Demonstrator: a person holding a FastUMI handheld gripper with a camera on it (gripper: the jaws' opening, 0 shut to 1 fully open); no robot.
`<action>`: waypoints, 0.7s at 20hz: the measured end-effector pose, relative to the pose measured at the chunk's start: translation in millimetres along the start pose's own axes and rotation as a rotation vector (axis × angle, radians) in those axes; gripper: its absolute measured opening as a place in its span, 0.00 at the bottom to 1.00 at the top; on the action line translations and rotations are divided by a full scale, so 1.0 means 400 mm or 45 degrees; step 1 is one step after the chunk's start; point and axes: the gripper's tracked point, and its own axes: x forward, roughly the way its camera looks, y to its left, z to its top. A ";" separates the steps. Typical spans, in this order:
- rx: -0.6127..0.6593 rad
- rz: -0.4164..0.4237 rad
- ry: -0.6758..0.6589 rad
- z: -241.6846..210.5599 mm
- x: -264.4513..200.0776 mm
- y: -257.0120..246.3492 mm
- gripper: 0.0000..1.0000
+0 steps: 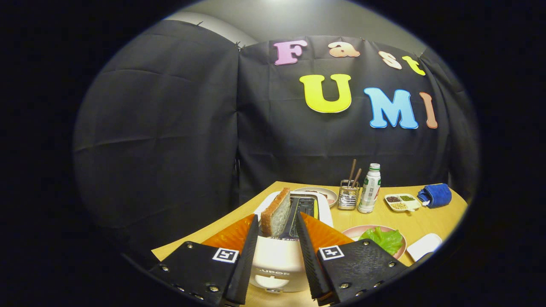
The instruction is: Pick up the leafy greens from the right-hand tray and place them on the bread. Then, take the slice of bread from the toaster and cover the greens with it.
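Behind the white toaster (277, 256) lies a yellow-tan desk (426, 221). The bread slice (276, 217) in the toaster is pale with a brown crust. Right of the toaster, bright green leafy greens (384, 238) lie on a pink plate (354, 231); farther right, a blue cloth (435, 195).

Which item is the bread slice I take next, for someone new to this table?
Start at the white toaster between the open gripper's fingers. The bread slice stands upright in its left slot. Nothing else nearby is tan and crusted; the leafy greens sit on a pink plate.
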 end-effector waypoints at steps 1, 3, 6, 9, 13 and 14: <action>-0.008 -0.016 0.014 -0.008 0.013 0.001 0.54; 0.008 -0.062 0.048 -0.026 0.045 -0.008 0.54; 0.048 -0.065 0.048 -0.019 0.097 -0.005 0.16; 0.017 -0.019 0.019 0.003 0.093 -0.002 0.06; 0.056 0.019 0.036 0.007 0.096 -0.017 0.06; 0.062 0.022 0.038 0.014 0.092 -0.022 0.06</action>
